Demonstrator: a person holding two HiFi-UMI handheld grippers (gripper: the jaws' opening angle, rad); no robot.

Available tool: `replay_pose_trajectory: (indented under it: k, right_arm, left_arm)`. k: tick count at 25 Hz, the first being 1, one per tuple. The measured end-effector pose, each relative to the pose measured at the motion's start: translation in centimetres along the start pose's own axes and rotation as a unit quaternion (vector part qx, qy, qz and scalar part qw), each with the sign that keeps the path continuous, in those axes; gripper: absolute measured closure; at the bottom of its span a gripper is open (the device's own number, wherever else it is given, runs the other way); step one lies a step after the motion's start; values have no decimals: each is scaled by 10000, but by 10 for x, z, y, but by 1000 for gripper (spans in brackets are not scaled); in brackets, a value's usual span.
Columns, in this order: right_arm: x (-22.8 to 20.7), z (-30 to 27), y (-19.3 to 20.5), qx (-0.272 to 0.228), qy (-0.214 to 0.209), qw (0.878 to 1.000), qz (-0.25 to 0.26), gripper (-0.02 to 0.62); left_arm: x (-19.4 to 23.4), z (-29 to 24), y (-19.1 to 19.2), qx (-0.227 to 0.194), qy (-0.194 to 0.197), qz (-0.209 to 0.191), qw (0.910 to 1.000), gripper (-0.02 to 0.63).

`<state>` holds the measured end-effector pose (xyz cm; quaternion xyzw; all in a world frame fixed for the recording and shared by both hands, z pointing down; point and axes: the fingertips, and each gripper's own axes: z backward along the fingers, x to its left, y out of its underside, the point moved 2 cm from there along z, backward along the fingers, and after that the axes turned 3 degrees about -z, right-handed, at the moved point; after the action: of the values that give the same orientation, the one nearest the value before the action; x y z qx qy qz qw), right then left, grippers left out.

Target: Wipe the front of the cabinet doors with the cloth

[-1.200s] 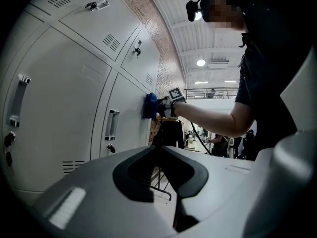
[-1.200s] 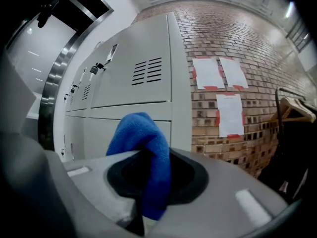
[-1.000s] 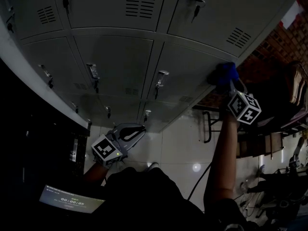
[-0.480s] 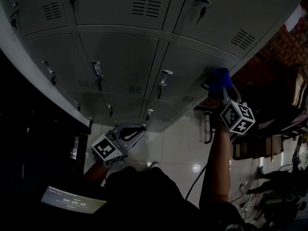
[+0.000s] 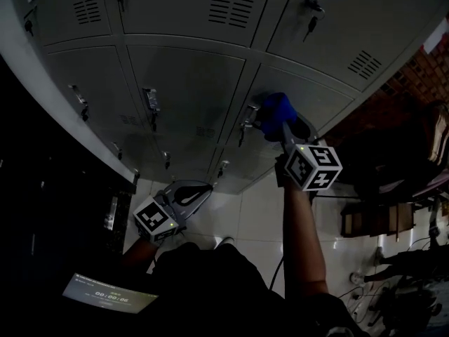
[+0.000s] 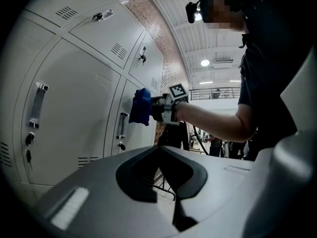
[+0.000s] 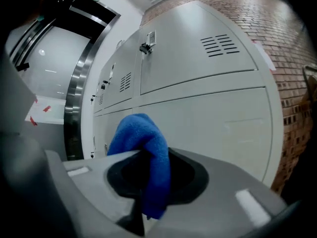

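A blue cloth (image 5: 277, 112) is pressed against a grey locker door (image 5: 309, 100), close to that door's handle (image 5: 247, 116). My right gripper (image 5: 282, 121) is shut on the cloth, which bulges out between the jaws in the right gripper view (image 7: 143, 152). The left gripper view shows the same cloth (image 6: 140, 106) on the door (image 6: 131, 128) from the side. My left gripper (image 5: 195, 192) hangs low, away from the lockers, with its jaws closed together and nothing in them (image 6: 168, 182).
The grey lockers (image 5: 182, 83) stand in rows with handles, keys and vents. A brick wall (image 5: 414, 69) adjoins them on the right. Chairs and cables (image 5: 393, 223) stand on the tiled floor. A lit screen (image 5: 109, 299) is at lower left.
My right gripper has slid the cloth leftward across the locker door, from its right edge to beside the handle. The left gripper has stayed where it was.
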<state>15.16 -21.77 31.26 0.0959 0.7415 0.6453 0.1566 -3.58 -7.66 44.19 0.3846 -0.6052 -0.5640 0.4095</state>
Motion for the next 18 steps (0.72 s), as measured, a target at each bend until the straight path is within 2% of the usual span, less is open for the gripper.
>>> replay_pose_trajectory:
  k: [7,18]
  right_arm:
    - [27,-39,12,198,-220,9994,176,526]
    - [28,-52,13,212,-229,9993,213,526]
  left_arm:
    - [8,15,2,-6,-131,52,9999,605]
    - [17,21,5,30,-142,57,9999,605]
